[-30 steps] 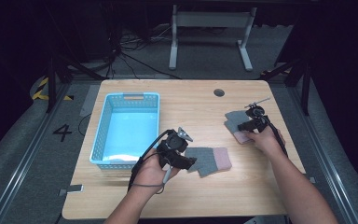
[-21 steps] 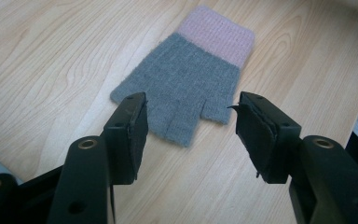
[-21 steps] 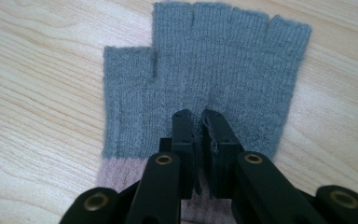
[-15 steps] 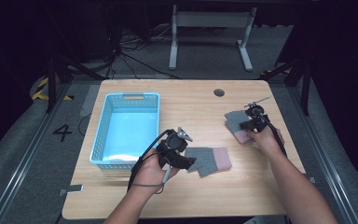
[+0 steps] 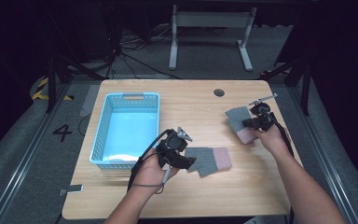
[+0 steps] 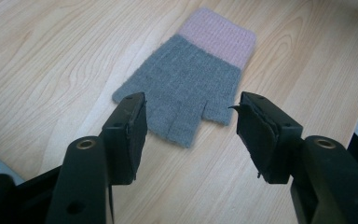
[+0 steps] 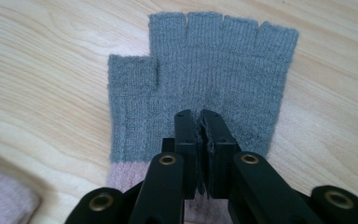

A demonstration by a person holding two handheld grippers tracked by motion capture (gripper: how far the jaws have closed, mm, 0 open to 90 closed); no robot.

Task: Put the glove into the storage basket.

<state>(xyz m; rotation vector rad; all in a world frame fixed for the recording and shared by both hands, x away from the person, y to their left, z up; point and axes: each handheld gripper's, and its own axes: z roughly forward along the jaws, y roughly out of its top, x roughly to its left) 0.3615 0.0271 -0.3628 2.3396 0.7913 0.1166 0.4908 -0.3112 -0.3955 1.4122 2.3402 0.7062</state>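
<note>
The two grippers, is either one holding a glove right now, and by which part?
The left gripper holds nothing; its jaws stand open short of the near glove. The right gripper is closed over the far glove's grey palm; an actual pinch cannot be told.

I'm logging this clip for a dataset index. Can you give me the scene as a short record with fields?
surface: wooden table
container: blue basket, left side of the table
glove 1: grey fingerless glove with pink cuff, flat, ahead of the left claw
glove 2: matching glove, flat, under the right claw
left claw: open, above the table
right claw: jaws together, over glove 2's palm
</note>
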